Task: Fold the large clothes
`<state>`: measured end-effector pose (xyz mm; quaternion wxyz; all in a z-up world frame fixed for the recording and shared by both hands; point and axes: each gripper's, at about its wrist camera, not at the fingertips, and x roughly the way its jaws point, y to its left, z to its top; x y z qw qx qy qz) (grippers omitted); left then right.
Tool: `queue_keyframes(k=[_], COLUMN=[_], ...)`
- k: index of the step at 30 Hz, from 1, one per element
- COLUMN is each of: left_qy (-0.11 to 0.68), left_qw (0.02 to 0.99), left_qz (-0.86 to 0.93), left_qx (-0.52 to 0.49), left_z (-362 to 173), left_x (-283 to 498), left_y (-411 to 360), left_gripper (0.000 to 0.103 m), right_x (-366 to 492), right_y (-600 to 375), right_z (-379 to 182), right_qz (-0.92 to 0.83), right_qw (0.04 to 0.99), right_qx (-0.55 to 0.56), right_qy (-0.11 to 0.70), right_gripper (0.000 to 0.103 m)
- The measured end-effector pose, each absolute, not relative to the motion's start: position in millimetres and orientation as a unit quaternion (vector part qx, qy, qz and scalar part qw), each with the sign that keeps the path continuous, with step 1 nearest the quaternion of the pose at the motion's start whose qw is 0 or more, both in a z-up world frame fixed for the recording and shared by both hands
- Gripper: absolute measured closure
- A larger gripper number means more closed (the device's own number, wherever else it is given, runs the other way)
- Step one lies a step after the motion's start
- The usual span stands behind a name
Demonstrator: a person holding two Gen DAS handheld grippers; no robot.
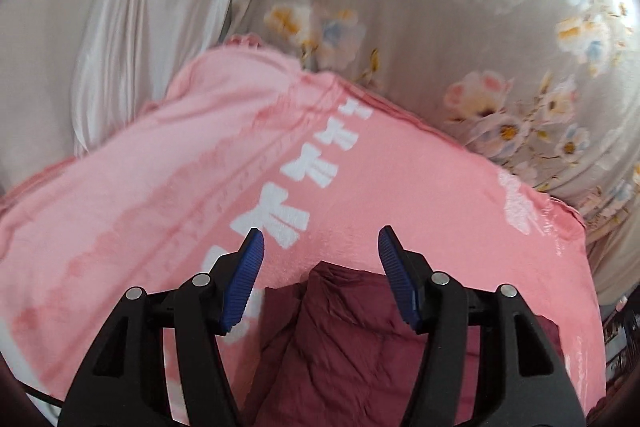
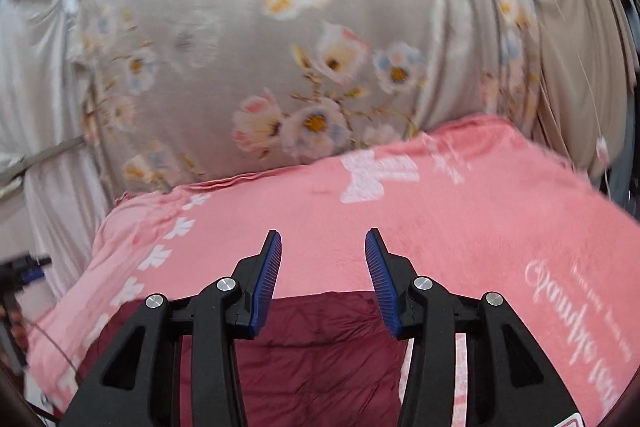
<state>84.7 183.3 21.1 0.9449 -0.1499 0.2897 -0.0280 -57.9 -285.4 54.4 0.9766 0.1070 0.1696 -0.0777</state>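
Note:
A dark maroon garment (image 1: 340, 339) lies creased on a pink blanket (image 1: 160, 187) with white print. In the left wrist view it sits low between the fingers. My left gripper (image 1: 320, 243) is open and empty, hovering just above the garment's far edge. In the right wrist view the maroon garment (image 2: 320, 355) fills the bottom centre on the pink blanket (image 2: 460, 227). My right gripper (image 2: 323, 243) is open and empty, its blue pads (image 2: 268, 279) above the garment's far edge.
A grey floral sheet (image 1: 460, 27) covers the bed behind the blanket; it also shows in the right wrist view (image 2: 280, 47). A white curtain (image 1: 140, 27) hangs at the left. Dark clutter (image 2: 20, 287) sits at the far left edge.

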Motion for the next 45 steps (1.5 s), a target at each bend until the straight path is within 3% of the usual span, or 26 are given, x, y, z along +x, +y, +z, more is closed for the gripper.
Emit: queue_keyframes(k=[5, 9, 15, 23, 37, 41, 45], left_qy=[0.285, 0.346, 0.414, 0.422, 0.418, 0.419, 0.417], left_qw=[0.947, 0.924, 0.898, 0.899, 0.903, 0.899, 0.897], left_qz=[-0.054, -0.111, -0.128, -0.096, -0.058, -0.065, -0.041], left_qx=[-0.139, -0.120, -0.083, -0.066, -0.078, -0.109, -0.144], left_z=[43.6, 2.2, -81.1, -117.0, -138.7, -130.3, -118.9], left_x=[18.2, 28.4, 81.9, 113.7, 151.6, 153.0, 165.0], left_y=[173.1, 123.7, 55.6, 38.4, 65.7, 82.7, 118.0], left_gripper=[0.031, 0.032, 0.043, 0.044, 0.043, 0.045, 0.045], right_x=[-48.4, -12.0, 28.4, 59.1, 73.0, 63.9, 65.0], right_y=[-231.7, -197.5, -166.6, -179.9, -227.0, -242.5, -277.9], right_z=[27.1, -9.8, -49.0, -84.5, -105.8, -85.1, -68.5], right_qz=[-0.031, 0.014, 0.038, 0.000, -0.058, -0.083, -0.109], right_qw=[0.971, 0.956, 0.943, 0.933, 0.921, 0.926, 0.925], right_qx=[0.066, 0.071, 0.051, 0.046, 0.048, 0.056, 0.101], right_qy=[0.228, 0.284, 0.327, 0.358, 0.382, 0.364, 0.350], right_gripper=[0.064, 0.079, 0.085, 0.092, 0.094, 0.086, 0.086])
